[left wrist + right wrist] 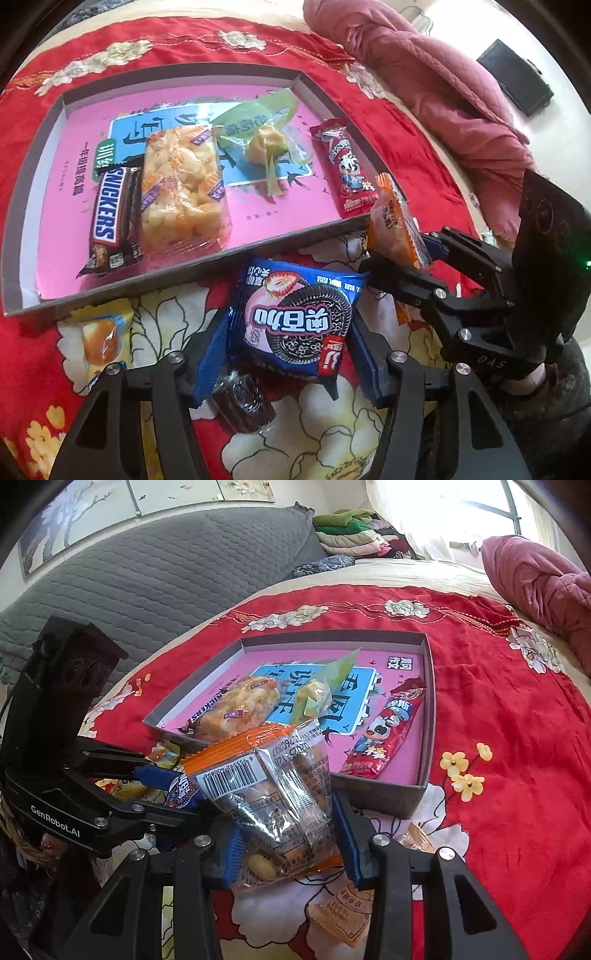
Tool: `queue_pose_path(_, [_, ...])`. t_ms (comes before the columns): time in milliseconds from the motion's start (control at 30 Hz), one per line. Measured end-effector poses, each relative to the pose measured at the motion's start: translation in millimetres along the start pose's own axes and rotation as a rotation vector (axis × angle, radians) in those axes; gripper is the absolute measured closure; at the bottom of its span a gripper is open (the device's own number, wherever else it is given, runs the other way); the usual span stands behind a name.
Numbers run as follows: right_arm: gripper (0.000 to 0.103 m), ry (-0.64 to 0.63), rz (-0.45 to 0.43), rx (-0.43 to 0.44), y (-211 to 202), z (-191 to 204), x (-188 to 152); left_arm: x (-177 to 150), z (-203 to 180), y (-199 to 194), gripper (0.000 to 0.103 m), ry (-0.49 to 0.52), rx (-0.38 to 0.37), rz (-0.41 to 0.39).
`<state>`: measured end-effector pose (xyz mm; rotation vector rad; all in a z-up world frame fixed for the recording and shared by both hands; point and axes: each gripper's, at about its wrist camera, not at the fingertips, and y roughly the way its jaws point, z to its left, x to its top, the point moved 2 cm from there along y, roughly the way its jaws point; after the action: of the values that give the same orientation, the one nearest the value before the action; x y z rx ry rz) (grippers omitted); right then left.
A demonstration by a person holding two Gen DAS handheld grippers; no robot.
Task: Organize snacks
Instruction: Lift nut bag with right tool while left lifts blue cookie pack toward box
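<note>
A shallow grey box (pixel 122 284) with a pink floor lies on the red bedspread. In it lie a Snickers bar (pixel 110 218), a puffed rice bar (pixel 181 192), a green-wrapped pastry (pixel 266 140) and a red candy pack (pixel 347 166). My left gripper (pixel 288 354) is shut on a blue Oreo pack (pixel 295 317) just in front of the box's near wall. My right gripper (pixel 288 834) is shut on an orange-edged clear snack pack (pixel 273 794), held by the box's near corner; it also shows in the left wrist view (pixel 399 229). The box also shows in the right wrist view (pixel 384 797).
Loose snacks lie on the bedspread in front of the box: a dark wrapped biscuit (pixel 243 402), a caramel-coloured pack (pixel 99 339) and orange-labelled packs (pixel 343 908). A pink quilt (pixel 436 81) is bunched at the far right. A grey padded headboard (pixel 147 576) stands behind.
</note>
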<state>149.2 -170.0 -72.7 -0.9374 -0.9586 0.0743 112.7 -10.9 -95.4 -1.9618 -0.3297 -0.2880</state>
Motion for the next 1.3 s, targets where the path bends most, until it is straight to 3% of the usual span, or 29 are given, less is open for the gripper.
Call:
queue_pose_path(167, [0.059, 0.013, -0.006, -0.001, -1, -3, 0, 3, 2, 2, 0.042, -0.027, -0.031, -0.009])
queue_pose_path(400, [0.059, 0.006, -0.028, 0.011, -7, 0, 1, 2, -4, -9, 0.047, -0.007, -0.017, -0.034])
queue_pose_path(733, [0.059, 0.009, -0.066, 0.026, -16, 4, 6, 2, -7, -28, 0.047, 0.006, 0.015, -0.07])
queue_pose_path(1300, [0.059, 0.121, -0.145, 0.047, -26, -6, 18, 12, 5, -62, 0.047, -0.019, 0.082, -0.155])
